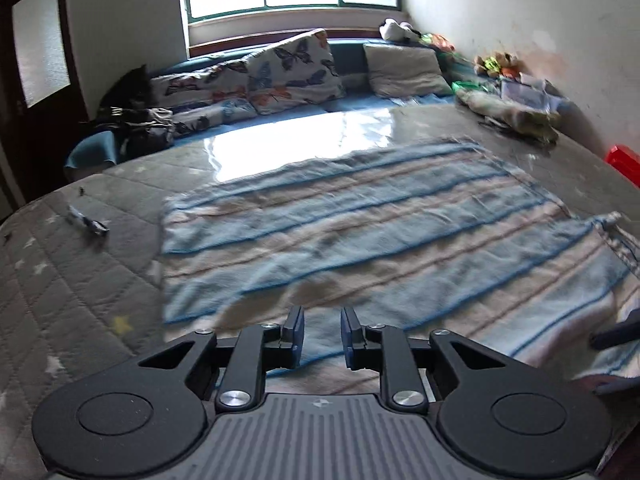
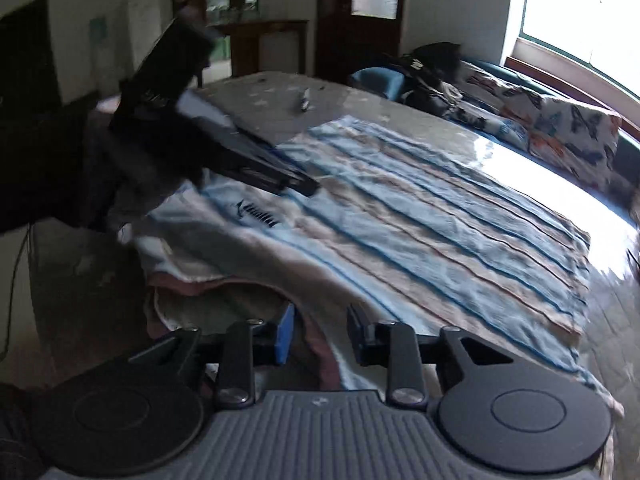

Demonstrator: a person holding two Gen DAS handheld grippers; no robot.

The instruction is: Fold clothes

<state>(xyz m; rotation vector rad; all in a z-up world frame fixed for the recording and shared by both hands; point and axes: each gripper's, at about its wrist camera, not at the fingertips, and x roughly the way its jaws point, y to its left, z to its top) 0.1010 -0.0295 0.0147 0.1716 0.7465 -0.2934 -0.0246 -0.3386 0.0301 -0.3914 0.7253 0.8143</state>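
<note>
A blue and beige striped cloth (image 1: 372,236) lies spread flat on the grey quilted surface (image 1: 80,280). It also shows in the right wrist view (image 2: 440,220), with its near edge hanging over the side above a pink layer. My left gripper (image 1: 322,334) is open and empty, just above the cloth's near edge. My right gripper (image 2: 320,334) is open and empty over the cloth's near corner. The left gripper shows in the right wrist view (image 2: 308,190) as a dark blurred shape low over the cloth's left part.
Butterfly-print pillows (image 1: 280,72) and a grey pillow (image 1: 404,68) line the far side under the window. Dark bags (image 1: 140,124) sit far left. Toys and clutter (image 1: 508,92) lie far right. A small object (image 1: 88,222) lies on the quilt at left. A red item (image 1: 624,162) is at right.
</note>
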